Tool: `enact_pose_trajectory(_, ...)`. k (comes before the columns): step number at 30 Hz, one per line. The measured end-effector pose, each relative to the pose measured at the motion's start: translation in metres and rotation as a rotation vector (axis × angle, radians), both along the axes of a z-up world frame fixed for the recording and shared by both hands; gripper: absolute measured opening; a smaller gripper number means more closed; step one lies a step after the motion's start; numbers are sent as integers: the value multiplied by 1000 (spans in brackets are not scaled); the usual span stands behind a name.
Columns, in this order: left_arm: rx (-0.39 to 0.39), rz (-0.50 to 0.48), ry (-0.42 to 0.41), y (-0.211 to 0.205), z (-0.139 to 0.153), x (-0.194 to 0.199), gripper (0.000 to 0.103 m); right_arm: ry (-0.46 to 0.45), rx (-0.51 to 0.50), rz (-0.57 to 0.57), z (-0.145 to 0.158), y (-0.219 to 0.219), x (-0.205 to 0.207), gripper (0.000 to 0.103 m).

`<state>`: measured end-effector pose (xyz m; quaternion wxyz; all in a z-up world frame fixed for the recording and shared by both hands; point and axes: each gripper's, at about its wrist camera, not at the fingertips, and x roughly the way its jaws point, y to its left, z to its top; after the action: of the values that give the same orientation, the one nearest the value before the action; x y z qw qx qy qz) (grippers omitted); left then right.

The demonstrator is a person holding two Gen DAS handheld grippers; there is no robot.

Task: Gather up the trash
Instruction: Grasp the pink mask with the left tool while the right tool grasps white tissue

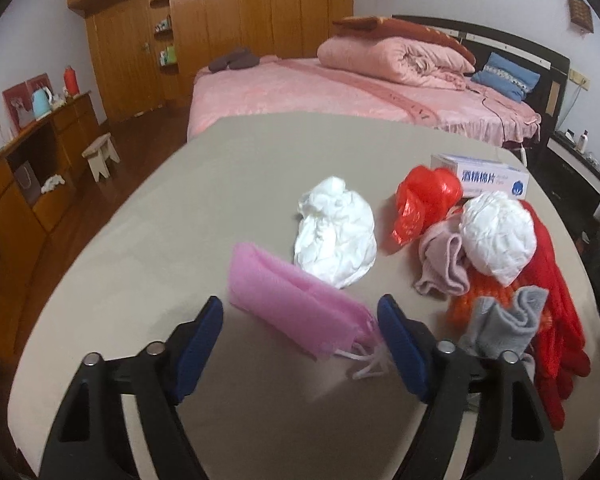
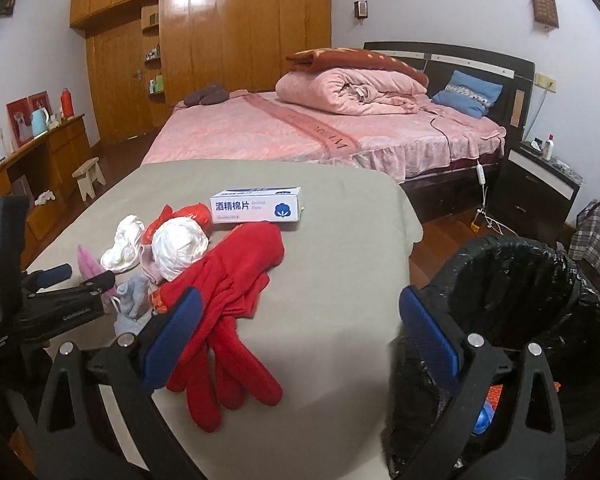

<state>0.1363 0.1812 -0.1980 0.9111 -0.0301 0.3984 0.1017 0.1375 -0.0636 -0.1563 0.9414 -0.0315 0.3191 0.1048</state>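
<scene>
Trash lies scattered on the beige worktop (image 1: pixel 204 184): a pink face mask (image 1: pixel 300 304) sits nearest the left gripper (image 1: pixel 300 344), its white ear loops trailing toward the right-hand blue pad. The left gripper's fingers (image 1: pixel 198 344) are spread wide, with the mask's near end lying between them; whether the right pad touches the mask is hard to tell. Just beyond the mask is a crumpled white plastic bag (image 1: pixel 336 232), touching the mask's far edge. To the right, a red plastic bag (image 1: pixel 424 200) sits in front of a white box of alcohol pads (image 1: pixel 488 176). A 2nd white crumpled bag (image 1: pixel 498 236) rests on top of a pile holding a pale pink sock (image 1: pixel 442 264), a grey sock (image 1: pixel 504 324), something orange and knitted, and red gloves (image 1: pixel 556 320).

In the right wrist view, the right gripper (image 2: pixel 300 340) hangs at the worktop's right edge, its fingers (image 2: pixel 172 340) spread wide and holding nothing. The red gloves (image 2: pixel 228 312) lie partly behind its left pad. Its right pad stands in front of a trash bin lined with a black bag (image 2: pixel 512 280), which stands beside the worktop, off its right edge; a few coloured bits show low inside it. The left gripper (image 2: pixel 66 278) appears at the far left of this view, near the pink mask (image 2: pixel 88 264).
</scene>
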Motion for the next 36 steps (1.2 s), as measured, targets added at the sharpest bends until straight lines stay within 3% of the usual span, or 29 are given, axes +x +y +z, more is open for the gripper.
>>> enact_pose_trajectory(2, -15, -9, 12, 2, -3, 1, 58, 2, -2, 5, -1, 3, 1, 96)
enact_pose_trajectory(4, -34, -27, 20, 3, -5, 2, 38, 6, -3, 14, -3, 7, 2, 96)
enact_pose_trajectory(7, -49, -45, 20, 2, -6, 1, 16, 9, -1, 22, -5, 13, 2, 96)
enact_pose_trajectory(10, -61, -46, 8, 4, -4, -2, 7, 9, 1, 38, -4, 19, -1, 96)
enact_pose_trajectory(24, -52, -72, -117, 9, 42, -36, 5, 10, 47, 87, 3, 42, 13, 96)
enact_pose_trajectory(28, -47, -81, -148, 14, 51, -29, 5, 14, 58, 116, 5, 59, 32, 86)
enact_pose_trajectory(36, -38, -71, -162, 28, 55, -19, 4, 59, 63, 159, -5, 84, 56, 78)
